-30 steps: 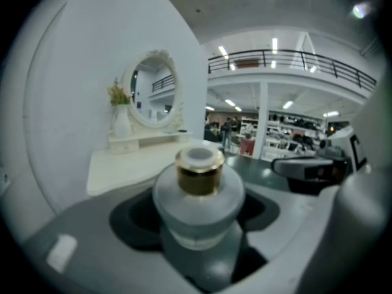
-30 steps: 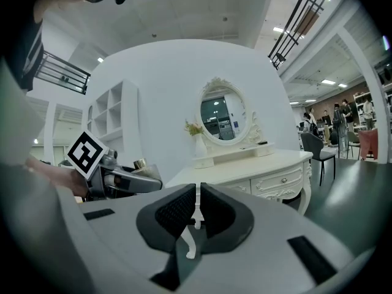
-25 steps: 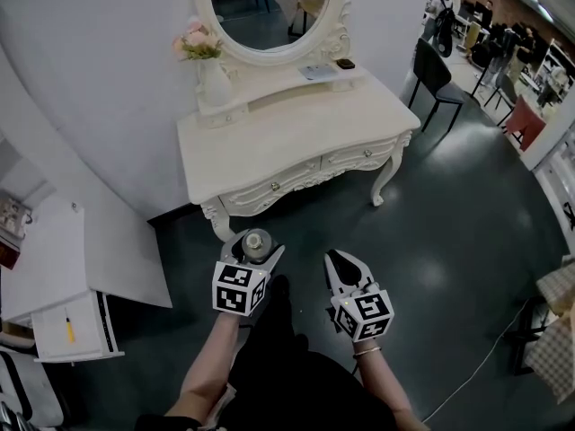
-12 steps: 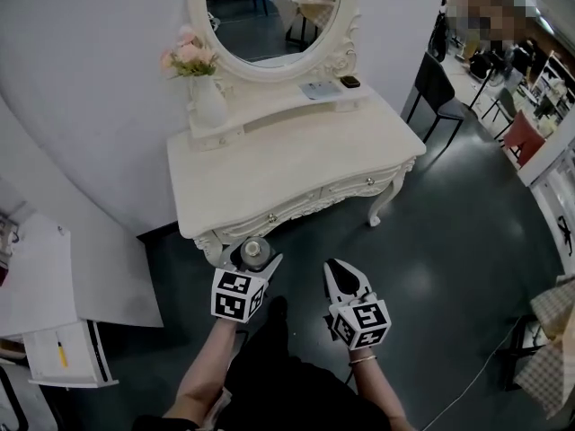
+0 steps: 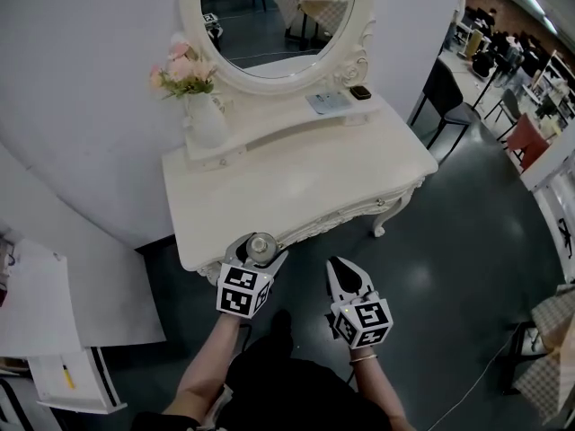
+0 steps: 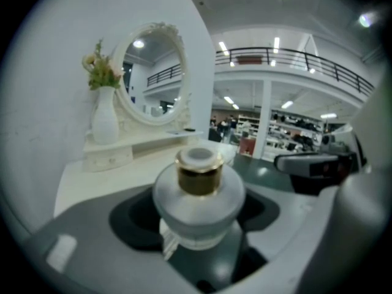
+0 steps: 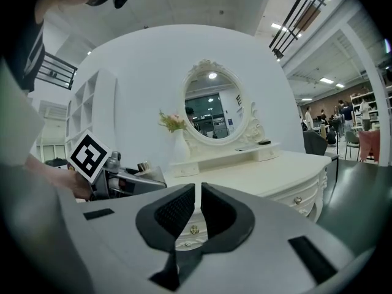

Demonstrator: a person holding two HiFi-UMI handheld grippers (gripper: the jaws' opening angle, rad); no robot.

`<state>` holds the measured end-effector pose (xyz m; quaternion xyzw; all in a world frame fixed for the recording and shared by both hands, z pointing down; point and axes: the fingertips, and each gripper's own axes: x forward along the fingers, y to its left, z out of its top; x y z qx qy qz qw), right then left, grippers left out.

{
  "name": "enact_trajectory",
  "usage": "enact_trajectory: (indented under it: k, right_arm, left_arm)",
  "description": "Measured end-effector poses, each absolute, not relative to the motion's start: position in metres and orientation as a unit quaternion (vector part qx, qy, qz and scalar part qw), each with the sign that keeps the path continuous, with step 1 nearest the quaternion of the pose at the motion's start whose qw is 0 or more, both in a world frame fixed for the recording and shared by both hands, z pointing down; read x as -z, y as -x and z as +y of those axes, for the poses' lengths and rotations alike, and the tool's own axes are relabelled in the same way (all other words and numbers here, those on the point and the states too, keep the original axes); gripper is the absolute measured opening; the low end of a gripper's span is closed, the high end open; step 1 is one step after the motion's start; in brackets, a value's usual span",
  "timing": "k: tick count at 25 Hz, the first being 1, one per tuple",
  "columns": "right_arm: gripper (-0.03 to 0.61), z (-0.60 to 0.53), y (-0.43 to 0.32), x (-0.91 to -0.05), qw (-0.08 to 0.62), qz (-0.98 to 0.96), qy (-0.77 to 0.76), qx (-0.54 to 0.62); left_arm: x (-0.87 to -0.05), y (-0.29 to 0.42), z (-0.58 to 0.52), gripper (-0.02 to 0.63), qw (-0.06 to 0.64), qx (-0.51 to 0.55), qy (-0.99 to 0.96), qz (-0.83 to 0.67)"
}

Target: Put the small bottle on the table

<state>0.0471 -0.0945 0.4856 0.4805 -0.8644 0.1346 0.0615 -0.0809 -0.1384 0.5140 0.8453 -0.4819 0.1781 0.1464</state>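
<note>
A small round frosted bottle [image 6: 197, 204] with a gold neck and white cap sits between the jaws of my left gripper [image 5: 259, 251], which is shut on it. In the head view the small bottle [image 5: 260, 245] hovers just over the front edge of the cream dressing table [image 5: 305, 182]. My right gripper [image 5: 349, 278] hangs to the right over the dark floor, short of the table, its jaws nearly touching with nothing between them. In the right gripper view the left gripper [image 7: 131, 179] shows at the left with the bottle's cap [image 7: 144, 166] peeking up.
On the dressing table's raised back shelf stand a white vase of pink flowers [image 5: 199, 106], a flat card [image 5: 329, 102] and a small dark box [image 5: 360, 92] below an oval mirror [image 5: 269, 12]. A black chair [image 5: 440, 92] stands right; white boards [image 5: 45, 299] lean left.
Both grippers and the head have moved forward toward the dressing table. The left gripper with the bottle has gone from over the floor to the table's front edge.
</note>
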Motion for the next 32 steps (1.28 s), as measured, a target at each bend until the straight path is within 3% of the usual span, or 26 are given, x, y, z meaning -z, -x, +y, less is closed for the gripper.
enact_trajectory:
  k: [32]
  right_arm:
    - [0.006, -0.24, -0.051, -0.485, 0.073, -0.85, -0.508, -0.122]
  left_arm:
    - [-0.558, 0.047, -0.332, 0.336, 0.154, -0.198, -0.854, -0.457]
